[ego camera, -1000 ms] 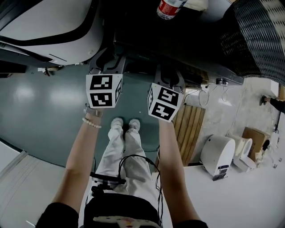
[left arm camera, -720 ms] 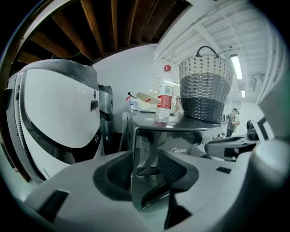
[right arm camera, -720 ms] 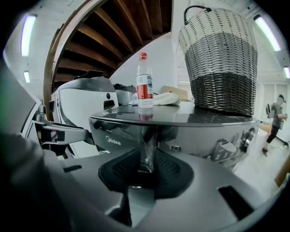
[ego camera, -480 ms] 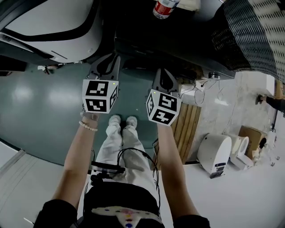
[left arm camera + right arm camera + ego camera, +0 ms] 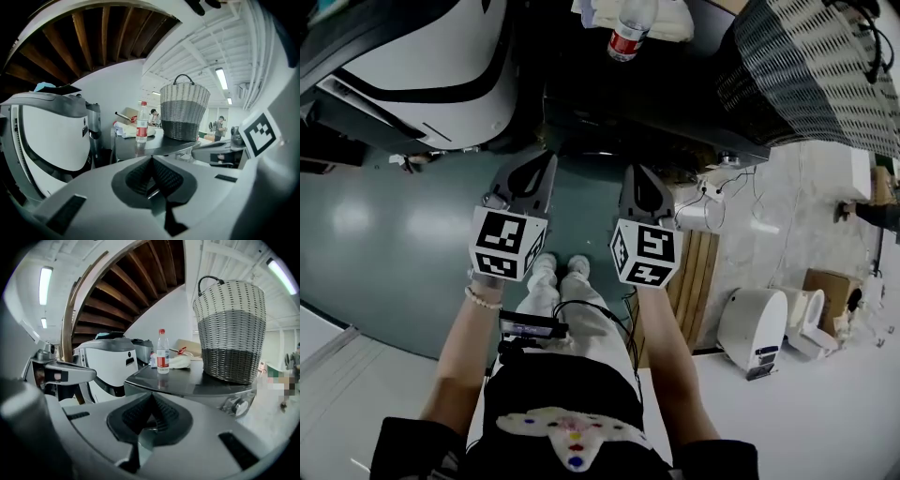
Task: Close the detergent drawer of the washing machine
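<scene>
The left gripper point(image 5: 151, 159) and right gripper point(image 5: 151, 397) have just closed: pads together, nothing between them. Both are held just short of the dark-topped washing machine point(image 5: 187, 380), which carries a bottle point(image 5: 162, 352) and a basket point(image 5: 229, 329). The detergent drawer should sit in the front panel near the knob point(image 5: 239, 406), but it cannot be made out, as that face is shadowed and cut off. Judgement: light, rigid plastic on slides. Push its front squarely; no grip needed.
</scene>
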Demonstrator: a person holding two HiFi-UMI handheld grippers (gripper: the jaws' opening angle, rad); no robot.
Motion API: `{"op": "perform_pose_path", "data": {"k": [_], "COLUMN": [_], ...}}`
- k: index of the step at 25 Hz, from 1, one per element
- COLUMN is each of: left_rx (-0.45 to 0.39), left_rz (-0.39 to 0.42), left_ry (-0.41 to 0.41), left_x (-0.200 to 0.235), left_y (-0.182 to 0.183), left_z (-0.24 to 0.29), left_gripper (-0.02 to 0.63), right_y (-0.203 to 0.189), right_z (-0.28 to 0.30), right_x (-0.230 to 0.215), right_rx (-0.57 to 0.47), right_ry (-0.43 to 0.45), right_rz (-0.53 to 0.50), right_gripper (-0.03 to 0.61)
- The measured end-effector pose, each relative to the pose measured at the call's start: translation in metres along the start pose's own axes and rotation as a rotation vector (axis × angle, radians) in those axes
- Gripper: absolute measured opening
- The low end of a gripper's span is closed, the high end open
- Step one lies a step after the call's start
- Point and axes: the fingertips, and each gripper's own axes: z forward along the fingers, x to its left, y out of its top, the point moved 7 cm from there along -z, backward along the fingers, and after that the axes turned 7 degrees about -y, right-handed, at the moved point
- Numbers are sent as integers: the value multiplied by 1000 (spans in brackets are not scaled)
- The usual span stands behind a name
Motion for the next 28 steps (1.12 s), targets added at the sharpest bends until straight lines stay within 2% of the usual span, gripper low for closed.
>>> {"op": "perform_pose_path", "data": {"k": [8,21,28], "left_rx": [-17,-36,-39], "left_rz": [49,101,86], "left_ry": [-56,-64,-51], "left_x": [-35,-62,-67], "left_y": [29,55,54], "left_z": [-44,-93,-109], "left_gripper": [11,11,11], "right_y": [24,47,51], "right_z": [-57,-116,-128], "right_x": [1,10,16], "right_rx": [-54,-120,-122], "right_ry": [38,137,176], "right_rz": [-41,-41,-65], "right_gripper": [3,3,3]}}
